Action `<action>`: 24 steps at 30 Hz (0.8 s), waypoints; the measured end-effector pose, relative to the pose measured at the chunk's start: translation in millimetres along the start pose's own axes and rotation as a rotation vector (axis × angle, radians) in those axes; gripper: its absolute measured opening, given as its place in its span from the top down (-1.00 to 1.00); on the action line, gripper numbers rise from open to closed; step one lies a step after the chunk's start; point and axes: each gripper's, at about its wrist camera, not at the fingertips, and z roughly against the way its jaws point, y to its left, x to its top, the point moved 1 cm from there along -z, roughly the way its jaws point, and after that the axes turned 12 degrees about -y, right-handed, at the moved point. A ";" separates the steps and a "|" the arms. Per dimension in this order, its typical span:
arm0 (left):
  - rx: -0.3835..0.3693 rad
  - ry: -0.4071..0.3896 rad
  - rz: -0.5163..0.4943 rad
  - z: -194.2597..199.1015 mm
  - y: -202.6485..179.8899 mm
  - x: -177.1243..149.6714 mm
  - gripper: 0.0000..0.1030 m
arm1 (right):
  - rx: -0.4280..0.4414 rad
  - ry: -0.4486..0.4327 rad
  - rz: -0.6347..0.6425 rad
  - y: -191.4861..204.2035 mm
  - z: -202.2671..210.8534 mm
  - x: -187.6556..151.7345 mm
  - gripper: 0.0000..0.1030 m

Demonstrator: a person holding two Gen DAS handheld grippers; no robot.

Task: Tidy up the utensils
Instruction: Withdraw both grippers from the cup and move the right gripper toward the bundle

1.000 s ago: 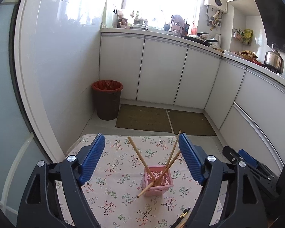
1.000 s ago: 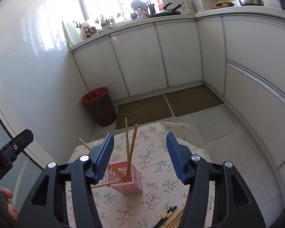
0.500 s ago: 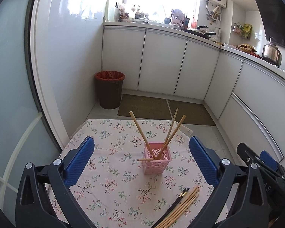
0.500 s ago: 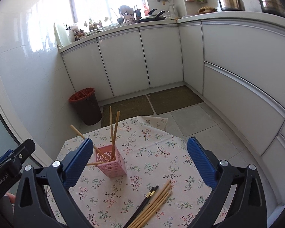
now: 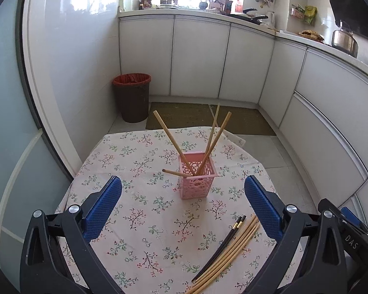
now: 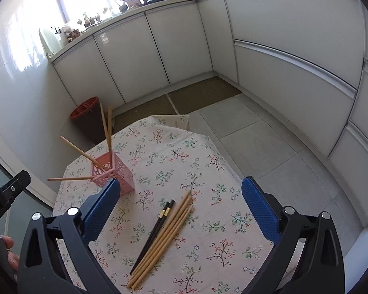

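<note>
Chopsticks, pale bamboo and black lacquered [image 6: 160, 238], lie bundled on floral tablecloth [image 6: 208, 232], near pink perforated plastic holder [image 5: 197, 177]. Right gripper [image 6: 181, 214] hovers above, jaws spread, empty; left gripper [image 5: 182, 210] likewise. Best approach: straddle one stick crosswise, pinch mid-shaft.

Matt floral cloth tablecloth [image 5: 144, 220], perforated pink plastic basket [image 5: 196, 178], pale wooden chopsticks [image 6: 164, 237], glossy white cabinets [image 5: 198, 56]

Pink holder [image 5: 197, 180] upright, four chopsticks inside; loose chopsticks [image 6: 159, 238] bundled nearby.
</note>
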 end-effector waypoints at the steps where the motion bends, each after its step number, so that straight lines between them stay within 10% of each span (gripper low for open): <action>1: -0.005 0.012 -0.011 -3.5 -4.0 -3.1 -0.86 | -0.010 0.009 -0.005 -7.0 -2.9 -3.8 -0.87; 19: -0.159 0.513 -0.248 -146.4 -99.3 -106.0 -0.85 | -0.104 0.241 -0.128 -114.0 -58.2 -82.0 -0.87; 24: -0.163 0.654 -0.167 -183.9 -95.3 -130.1 -0.15 | -0.084 0.273 -0.179 -122.4 -65.0 -85.9 -0.87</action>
